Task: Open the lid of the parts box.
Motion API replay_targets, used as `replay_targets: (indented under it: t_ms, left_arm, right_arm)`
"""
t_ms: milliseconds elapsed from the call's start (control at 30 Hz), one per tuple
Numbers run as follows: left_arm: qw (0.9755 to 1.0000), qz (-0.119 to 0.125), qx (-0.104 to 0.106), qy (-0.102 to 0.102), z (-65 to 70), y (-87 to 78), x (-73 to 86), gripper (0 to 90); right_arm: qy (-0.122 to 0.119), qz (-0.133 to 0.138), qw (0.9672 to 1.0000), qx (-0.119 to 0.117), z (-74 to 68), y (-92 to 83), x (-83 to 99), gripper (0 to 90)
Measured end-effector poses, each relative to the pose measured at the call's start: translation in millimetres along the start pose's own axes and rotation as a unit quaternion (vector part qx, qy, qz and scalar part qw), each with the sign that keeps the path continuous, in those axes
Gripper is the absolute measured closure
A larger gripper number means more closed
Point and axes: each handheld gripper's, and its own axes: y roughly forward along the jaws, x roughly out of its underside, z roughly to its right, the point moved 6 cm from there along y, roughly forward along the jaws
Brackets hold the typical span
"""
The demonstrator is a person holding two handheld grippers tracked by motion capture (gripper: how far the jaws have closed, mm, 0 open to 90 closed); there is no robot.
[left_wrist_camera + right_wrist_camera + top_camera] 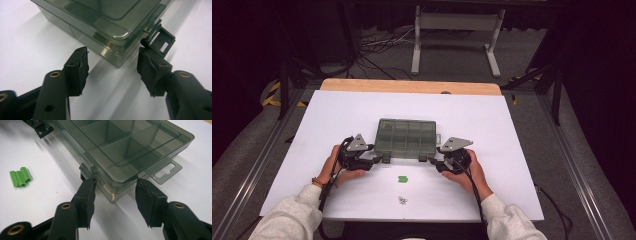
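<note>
On the white table (pixel 337 115), a smoky compartment box (pixel 406 138) lay between two hand-held grippers.

From the high view, the left gripper (pixel 373 161) and right gripper (pixel 436 164) sat at the box's near corners, with green plugs (pixel 402 178) and small screws (pixel 402 200) nearer the person. Along the left gripper (pixel 112 62), jaws stood apart astride a box corner, one pad touching a black latch (pixel 160 42). Along the right gripper (pixel 115 191), jaws stood apart around the other corner, pads not pressing; green plugs (pixel 20 177) lay aside.

One compartment box (pixel 406 138) – one green plug cluster (pixel 402 178) – one small screw pile (pixel 402 200).
</note>
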Motion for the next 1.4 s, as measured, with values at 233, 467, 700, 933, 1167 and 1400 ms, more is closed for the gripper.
replay_targets:
  t_ms: [233, 467, 700, 933, 1167, 1400]
  left_arm:
    - [1.0, -0.006, 0.007, 0.005, 2.2, 0.4, 0.0, 51.8]
    - [0.9999, -0.007, 0.006, 0.004, 2.6, -1.2, 0.3, 52.3]
    - [0.9999, -0.007, 0.01, 0.005, 3.2, -2.8, 0.7, 54.3]
    - [1.0, -0.004, 0.008, 0.0, 2.7, -8.7, 2.7, 54.9]
    - [0.9999, 0.008, 0.006, 0.002, -0.1, -22.9, 5.1, 65.1]
    - [0.9992, 0.031, -0.019, 0.017, -3.1, -34.8, 1.1, 89.9]
  right_arm:
    - [0.004, 0.002, 1.0, 0.002, -0.1, 2.0, 0.1, 55.0]
    - [0.006, 0.004, 1.0, 0.002, 2.1, 2.8, -0.3, 56.6]
    - [0.004, 0.004, 1.0, 0.0, 2.4, 2.7, -0.2, 56.7]
    - [0.003, 0.009, 1.0, 0.002, 3.4, -1.6, -1.0, 62.3]
    - [0.001, 0.019, 0.9998, 0.007, 5.1, -9.0, -2.5, 68.0]
    - [-0.011, 0.028, 0.9994, 0.015, 6.2, -15.5, -4.9, 82.7]
